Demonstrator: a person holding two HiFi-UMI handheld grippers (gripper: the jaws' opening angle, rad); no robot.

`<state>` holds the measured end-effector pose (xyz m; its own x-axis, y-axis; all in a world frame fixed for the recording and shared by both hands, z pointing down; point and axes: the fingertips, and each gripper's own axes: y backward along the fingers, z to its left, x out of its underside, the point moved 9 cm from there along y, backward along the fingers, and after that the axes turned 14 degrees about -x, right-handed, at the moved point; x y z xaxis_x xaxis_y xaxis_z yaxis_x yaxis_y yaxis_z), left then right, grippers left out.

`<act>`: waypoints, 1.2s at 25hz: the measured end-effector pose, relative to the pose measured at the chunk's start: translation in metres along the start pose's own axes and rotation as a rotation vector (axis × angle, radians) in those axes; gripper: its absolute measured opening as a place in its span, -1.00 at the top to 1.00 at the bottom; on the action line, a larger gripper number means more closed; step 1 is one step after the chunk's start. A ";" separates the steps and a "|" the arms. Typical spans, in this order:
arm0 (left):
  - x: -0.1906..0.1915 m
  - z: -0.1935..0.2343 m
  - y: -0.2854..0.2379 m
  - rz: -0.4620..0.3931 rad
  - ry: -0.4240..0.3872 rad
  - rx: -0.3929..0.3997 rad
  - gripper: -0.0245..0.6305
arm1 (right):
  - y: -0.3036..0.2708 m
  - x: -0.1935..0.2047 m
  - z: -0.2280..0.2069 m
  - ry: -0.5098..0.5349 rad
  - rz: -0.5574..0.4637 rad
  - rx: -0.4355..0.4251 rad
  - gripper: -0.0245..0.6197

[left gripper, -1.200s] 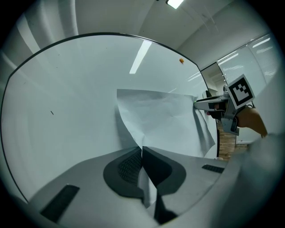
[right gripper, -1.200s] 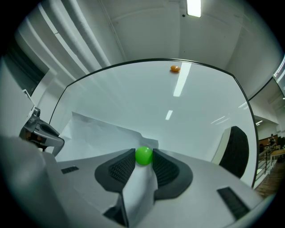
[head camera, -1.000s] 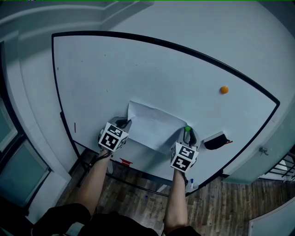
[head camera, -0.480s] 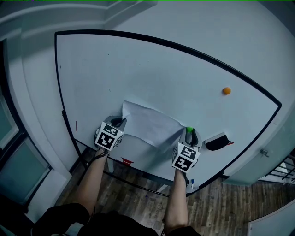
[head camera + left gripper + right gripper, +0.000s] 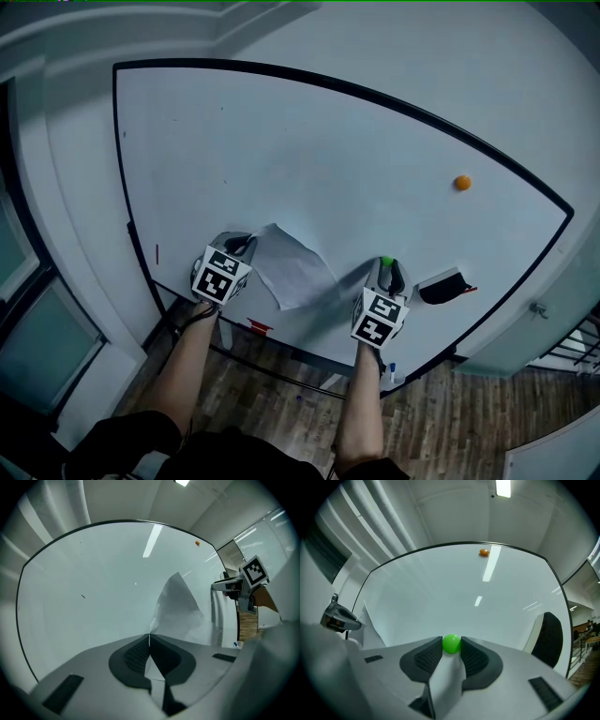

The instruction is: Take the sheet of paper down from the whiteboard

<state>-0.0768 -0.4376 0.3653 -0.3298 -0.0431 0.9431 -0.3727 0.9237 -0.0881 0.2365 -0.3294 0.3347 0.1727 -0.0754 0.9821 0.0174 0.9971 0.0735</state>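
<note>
Sheet of paper point(image 5: 292, 267) curls loose low on the whiteboard point(image 5: 309, 159), held by one thin pinch.
The left gripper point(image 5: 242, 246) is clamped on the sheet's left edge only, so a quick pull away from the whiteboard could tear or slip it free. The right gripper point(image 5: 385, 267), close to the whiteboard, squeezes a round green magnet point(image 5: 384, 262), which could pop out and snap back onto the steel.

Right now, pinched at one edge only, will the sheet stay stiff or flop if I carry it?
Probably floppy: the sheet of paper curls and creases away from the left tongs, which are shut on its edge. It looks light, so it may flutter and drag across the whiteboard. A thin pinched edge could tear if jerked.
</note>
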 end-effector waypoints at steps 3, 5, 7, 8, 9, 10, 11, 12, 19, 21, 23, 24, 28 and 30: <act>-0.004 -0.006 0.000 -0.010 -0.010 0.014 0.86 | 0.000 0.000 -0.001 0.000 0.002 0.000 0.51; -0.006 -0.009 0.000 -0.016 -0.014 0.022 0.86 | 0.000 0.000 0.000 0.000 0.003 -0.001 0.51; -0.008 -0.011 -0.001 -0.021 -0.018 0.029 0.86 | 0.000 0.000 0.000 0.001 0.003 -0.004 0.51; -0.009 -0.012 -0.002 -0.023 -0.019 0.033 0.86 | 0.000 0.000 0.000 0.001 0.003 -0.005 0.51; -0.009 -0.013 -0.002 -0.023 -0.021 0.036 0.86 | 0.000 0.000 0.000 0.001 0.003 -0.007 0.51; -0.010 -0.014 -0.002 -0.023 -0.022 0.038 0.86 | -0.001 0.000 0.000 0.001 0.004 -0.008 0.51; -0.010 -0.015 -0.003 -0.023 -0.024 0.040 0.86 | -0.001 0.000 0.000 0.002 0.005 -0.008 0.51; -0.010 -0.016 -0.003 -0.022 -0.026 0.042 0.86 | -0.001 0.000 0.000 0.004 0.006 -0.006 0.51; -0.013 -0.019 -0.002 -0.026 -0.035 0.052 0.86 | 0.000 -0.001 0.002 0.013 0.008 0.014 0.51; -0.012 -0.019 -0.002 -0.028 -0.035 0.052 0.86 | 0.000 -0.001 0.002 0.015 0.008 0.013 0.51; -0.012 -0.019 -0.002 -0.030 -0.036 0.052 0.86 | 0.000 -0.001 0.003 0.015 0.004 0.011 0.51; -0.012 -0.019 -0.002 -0.028 -0.036 0.052 0.86 | 0.000 -0.002 0.003 0.015 0.001 0.010 0.50; -0.013 -0.020 -0.001 -0.031 -0.039 0.056 0.86 | 0.002 -0.001 0.004 0.012 -0.003 0.010 0.50; -0.014 -0.021 0.000 -0.033 -0.040 0.056 0.86 | 0.003 -0.001 0.004 0.010 -0.004 0.010 0.50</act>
<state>-0.0541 -0.4295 0.3588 -0.3508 -0.0896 0.9321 -0.4317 0.8988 -0.0761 0.2323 -0.3261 0.3351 0.1821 -0.0798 0.9800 0.0086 0.9968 0.0796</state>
